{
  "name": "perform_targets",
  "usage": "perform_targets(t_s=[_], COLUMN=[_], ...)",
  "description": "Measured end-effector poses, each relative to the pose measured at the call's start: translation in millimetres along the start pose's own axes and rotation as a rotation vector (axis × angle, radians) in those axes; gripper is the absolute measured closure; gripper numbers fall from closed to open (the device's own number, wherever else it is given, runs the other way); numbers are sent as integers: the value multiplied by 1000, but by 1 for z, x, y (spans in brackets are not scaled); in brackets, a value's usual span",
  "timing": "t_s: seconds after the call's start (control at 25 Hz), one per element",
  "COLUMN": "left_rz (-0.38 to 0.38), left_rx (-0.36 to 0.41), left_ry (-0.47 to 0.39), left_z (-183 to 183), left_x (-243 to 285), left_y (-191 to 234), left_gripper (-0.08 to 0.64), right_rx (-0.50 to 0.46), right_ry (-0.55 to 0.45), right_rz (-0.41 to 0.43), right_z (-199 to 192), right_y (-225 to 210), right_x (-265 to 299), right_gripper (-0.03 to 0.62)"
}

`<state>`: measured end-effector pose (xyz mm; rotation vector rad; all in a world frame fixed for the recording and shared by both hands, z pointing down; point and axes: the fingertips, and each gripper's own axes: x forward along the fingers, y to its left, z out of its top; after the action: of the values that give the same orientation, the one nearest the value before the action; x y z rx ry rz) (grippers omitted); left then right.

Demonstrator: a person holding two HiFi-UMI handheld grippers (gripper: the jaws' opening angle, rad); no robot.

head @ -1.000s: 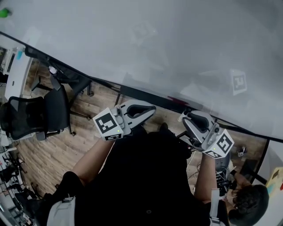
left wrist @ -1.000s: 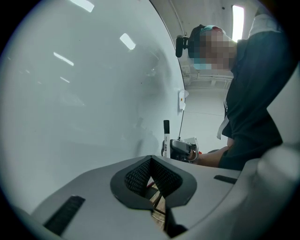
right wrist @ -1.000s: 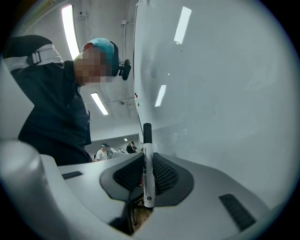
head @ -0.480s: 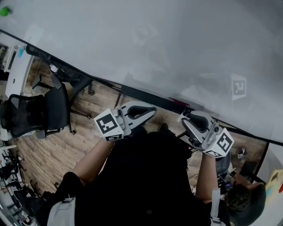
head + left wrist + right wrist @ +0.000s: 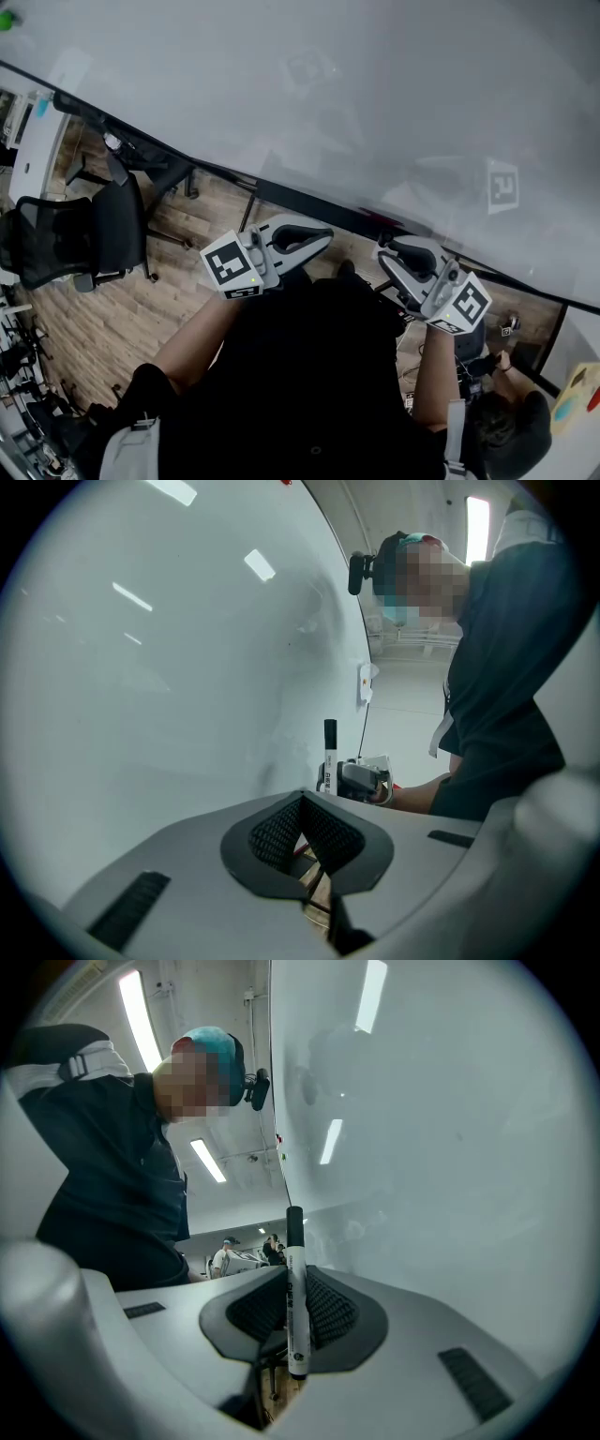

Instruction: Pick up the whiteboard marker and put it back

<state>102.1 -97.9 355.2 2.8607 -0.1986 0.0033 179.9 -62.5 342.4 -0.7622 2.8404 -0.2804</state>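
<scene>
Whiteboard marker [image 5: 296, 1307] stands upright with its black cap up, clamped between the jaws of the right gripper [image 5: 292, 1318], near the whiteboard [image 5: 450, 1129]. The left gripper [image 5: 305, 836] has its jaws pressed together on nothing. Below the board's lower edge are a wooden floor [image 5: 103, 319] and a black office chair [image 5: 84, 234].

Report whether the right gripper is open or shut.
Shut: the right gripper clamps the white whiteboard marker with black ends, which stands upright between its jaws.
</scene>
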Motion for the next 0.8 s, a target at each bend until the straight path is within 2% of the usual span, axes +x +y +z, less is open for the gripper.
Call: perform_targets(t_s=[0.52,0.8], left_rz=[17,28], left_rx=[24,1], left_ry=[-56,-60], left_z=[7,3], left_x=[-13,-19], left_y=[14,19], left_gripper=[549,549], right_rx=[-46,-54], right_ry=[54,95], right_rz=[-35,-49], right_z=[-5,-11], right_y=[-8,-12], right_x=[11,17], right_gripper=[520,520])
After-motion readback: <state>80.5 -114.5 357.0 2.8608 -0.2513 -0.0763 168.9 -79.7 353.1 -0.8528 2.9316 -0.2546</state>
